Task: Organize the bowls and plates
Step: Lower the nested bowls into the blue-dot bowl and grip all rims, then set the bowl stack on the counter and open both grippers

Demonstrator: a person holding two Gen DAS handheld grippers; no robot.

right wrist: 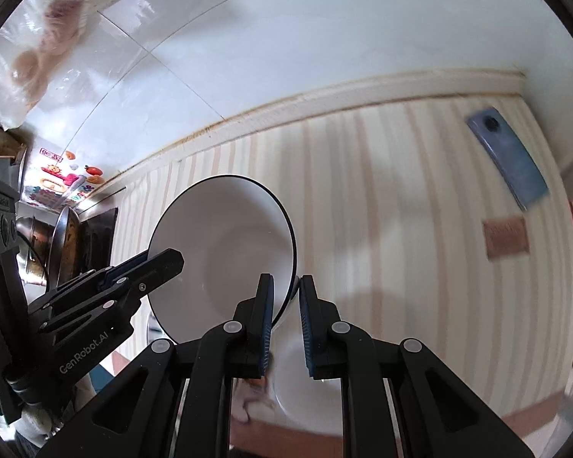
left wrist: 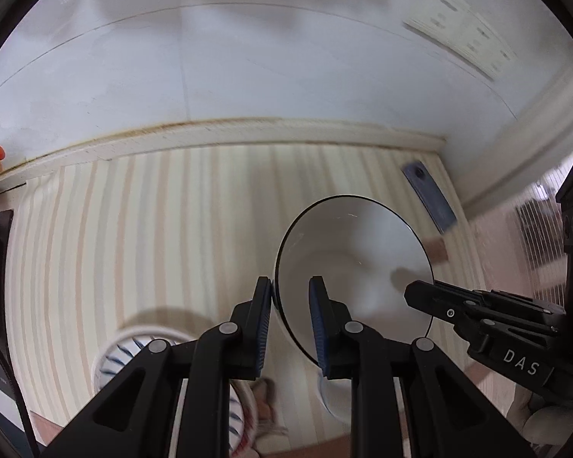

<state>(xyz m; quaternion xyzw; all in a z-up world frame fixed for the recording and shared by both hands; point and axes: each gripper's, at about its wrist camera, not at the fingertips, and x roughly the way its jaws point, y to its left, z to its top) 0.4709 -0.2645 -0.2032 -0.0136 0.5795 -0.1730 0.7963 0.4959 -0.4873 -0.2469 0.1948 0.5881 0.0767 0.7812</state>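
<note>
Our left claw (left wrist: 291,301) grips the near rim of a white bowl with a thin dark edge (left wrist: 353,263), one pad outside the wall and one inside, while our right claw (right wrist: 286,297) pinches the opposite rim of the same bowl (right wrist: 225,252) the same way. We hold it from two sides, we judge, so that the deep, smooth vessel cannot swing or slip as it travels; a single pinch on one lip would let it pivot. The bowl hangs in the air above the striped worktop (left wrist: 152,229), lifted clear of it. It is tipped well off level, its mouth turned toward both cameras and away from the worktop's far edge, so its central axis lies closer to flat than upright. Being round, it has no long axis across the rim; the line between our two claws runs along one diameter.

Below it, partly hidden by our fingers, sits a second white bowl (right wrist: 309,393) on the worktop, which we take to be the stacking target. A blue-patterned bowl (left wrist: 114,358) rests lower left in the left view, near but apart. A blue flat object (right wrist: 506,160) lies at the far right corner by the white tiled wall (left wrist: 248,68). The bowl must level out before it nests.
</note>
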